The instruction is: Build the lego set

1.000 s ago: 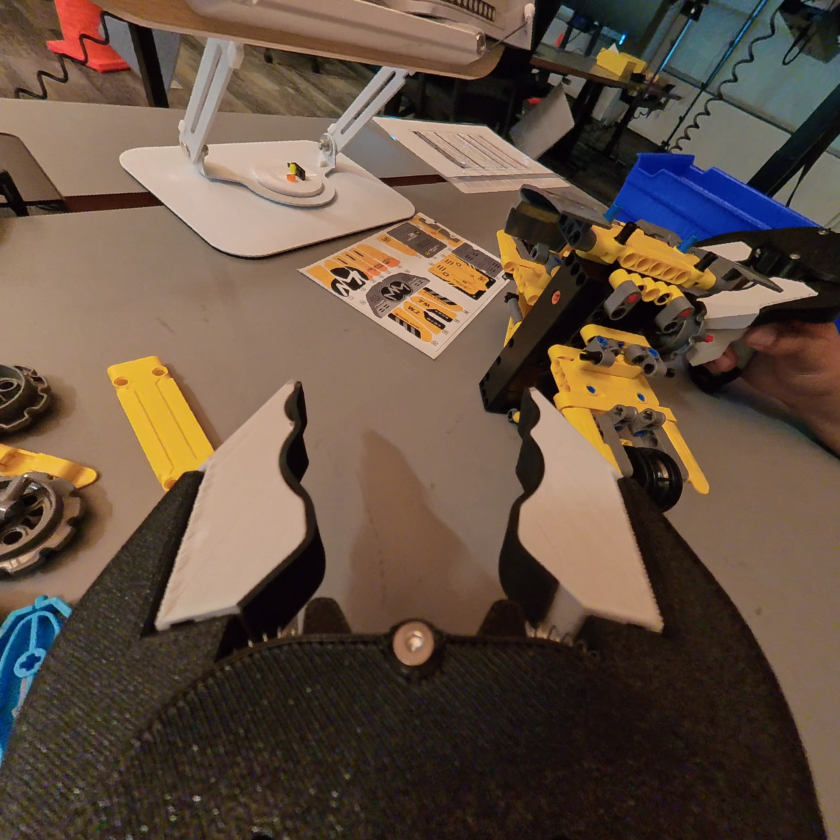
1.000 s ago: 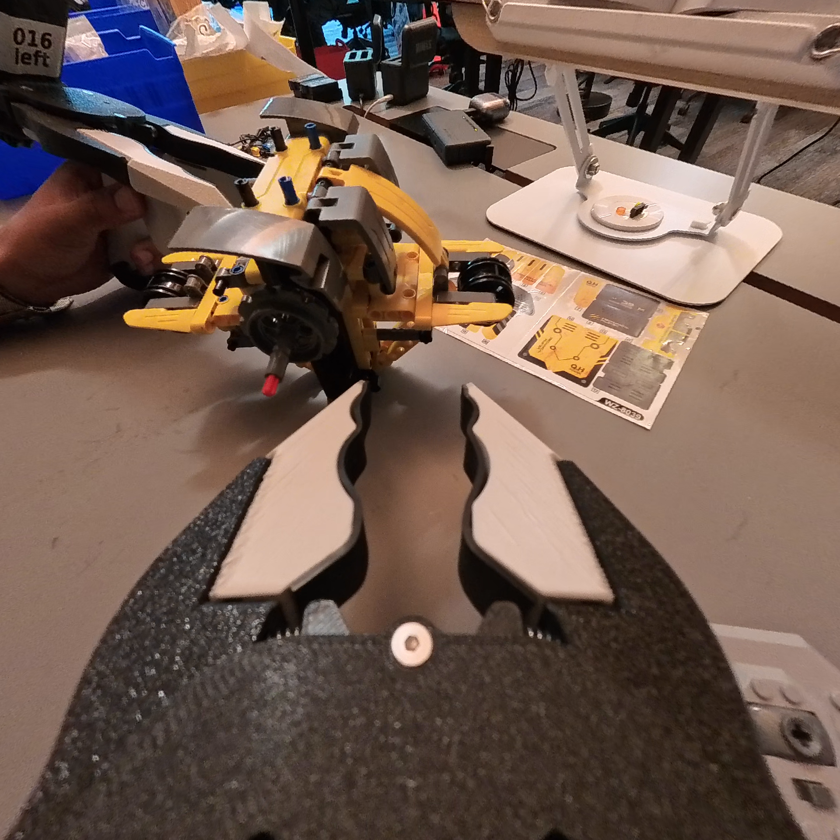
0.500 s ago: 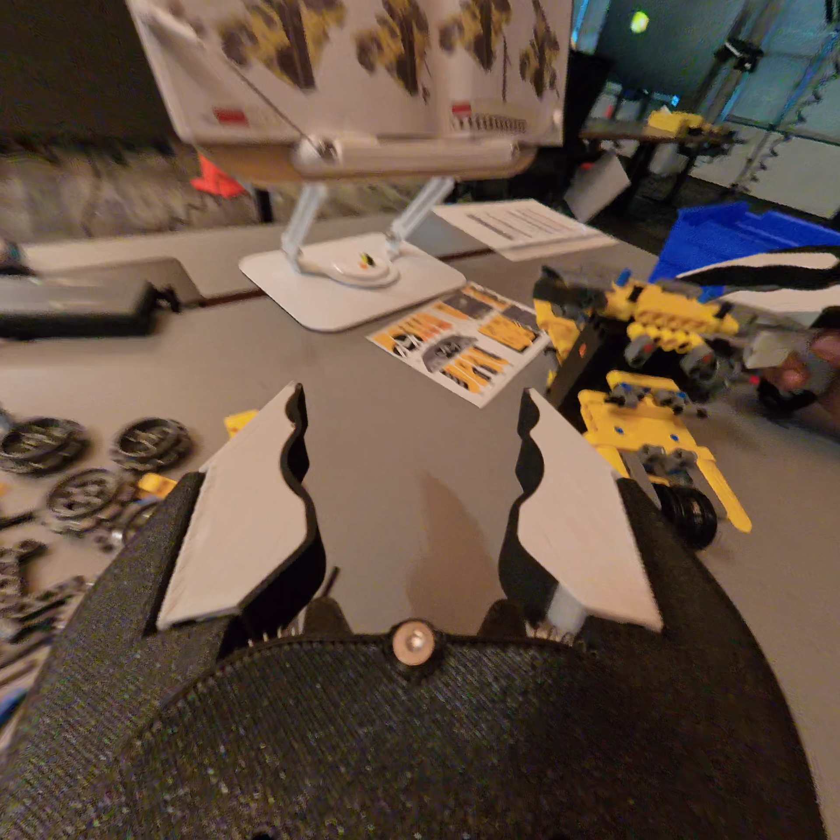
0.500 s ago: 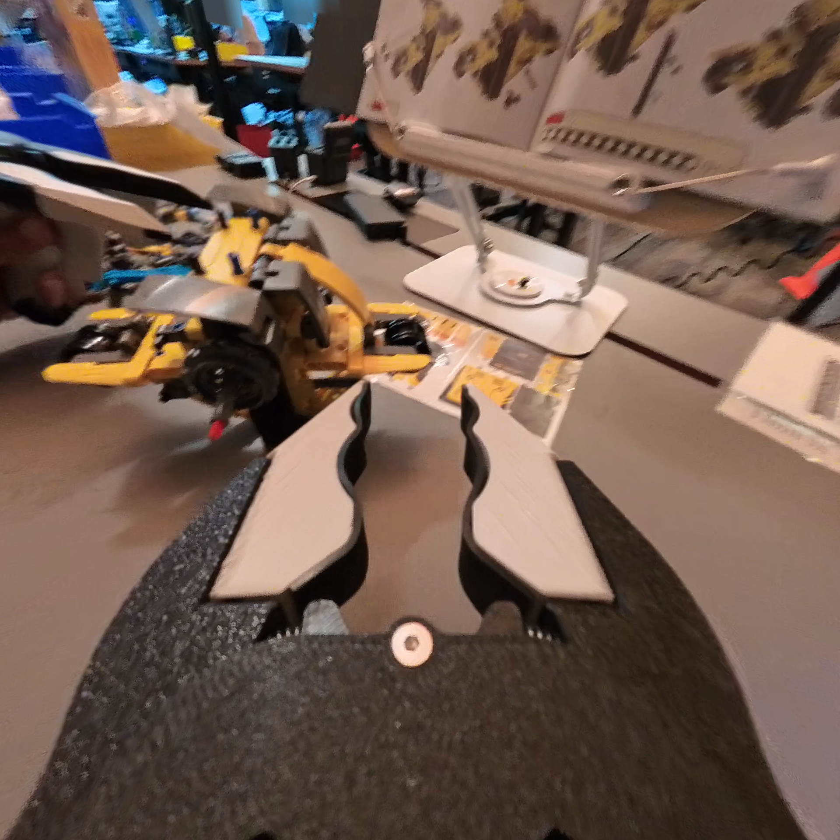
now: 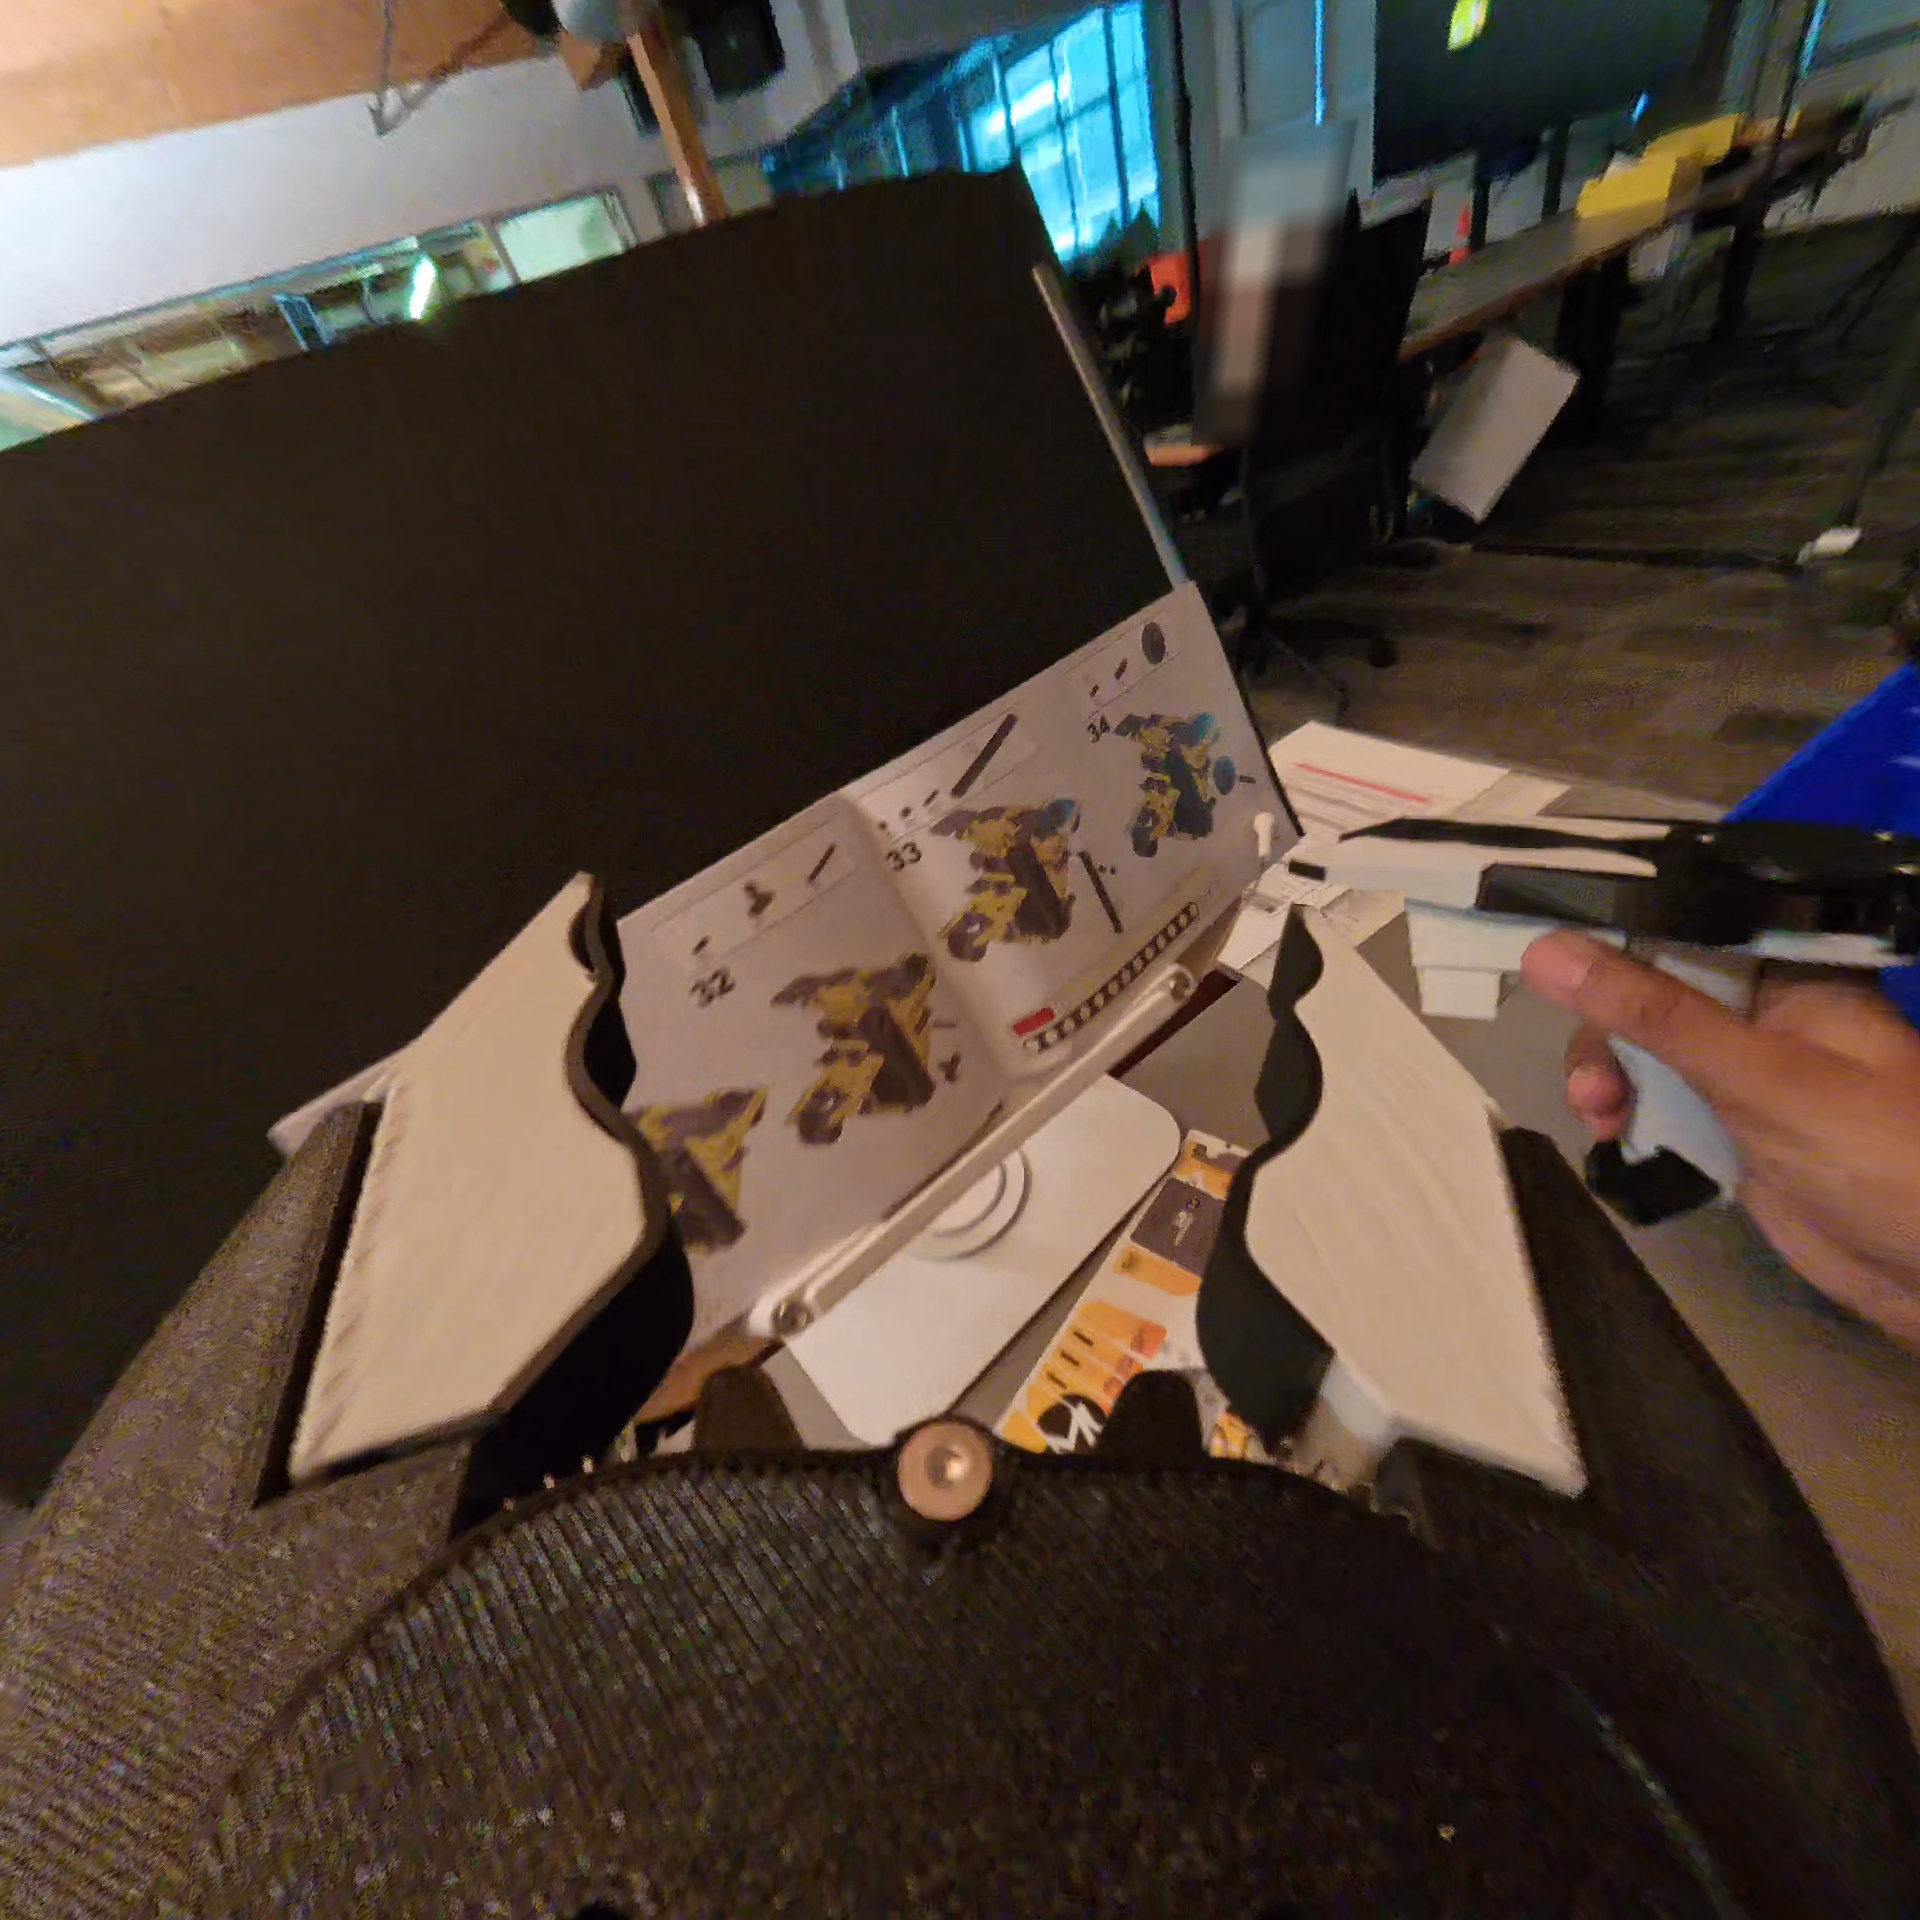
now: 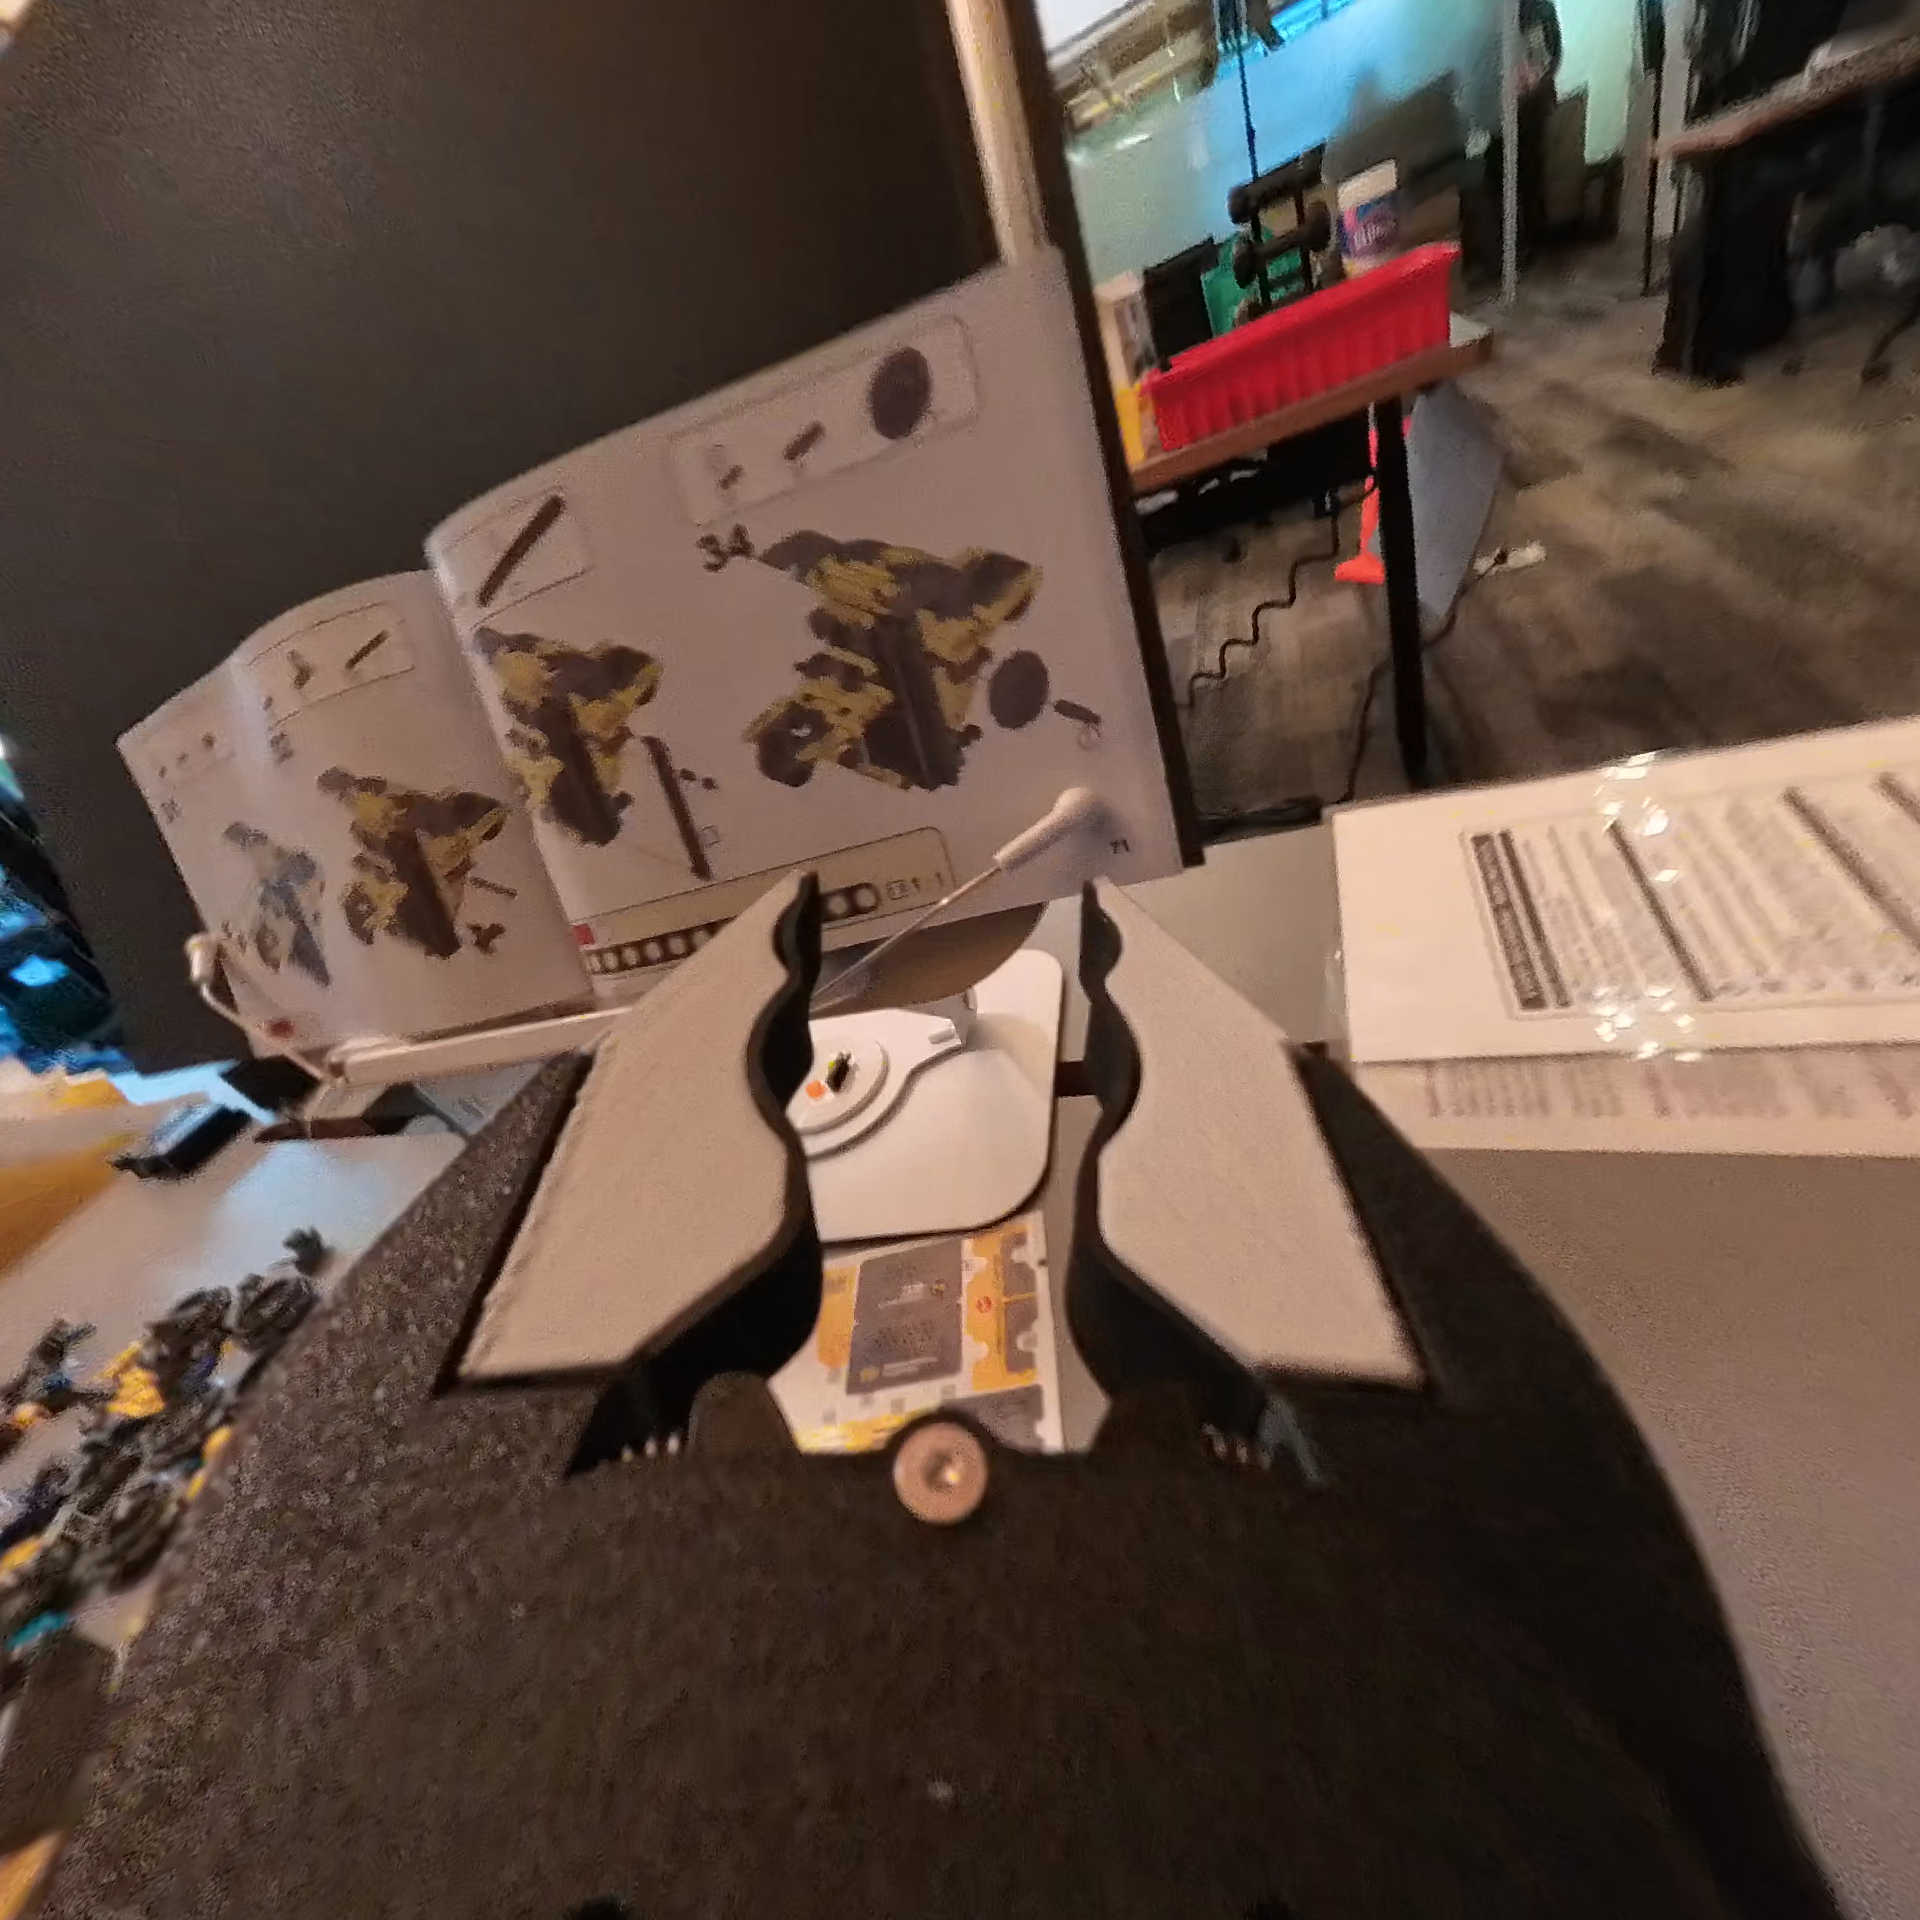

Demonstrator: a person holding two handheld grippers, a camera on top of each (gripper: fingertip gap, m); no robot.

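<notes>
Both grippers are raised and point at an open instruction booklet on a white stand. My left gripper is open and empty, its fingers framing the booklet pages. My right gripper is open with a narrower gap and empty, also facing the booklet and the stand base. The right gripper also shows in the left wrist view, held by a hand at the right. A yellow and grey sticker sheet lies on the table in front of the stand.
A black panel stands behind the booklet. A printed paper sheet lies on the grey table at the right. Several loose dark and yellow parts lie at the left. A blue bin is at the right edge.
Both grippers have lifted and tilted up from the table toward the booklet. The yellow model has dropped out of both views. The jaws have stayed open.
</notes>
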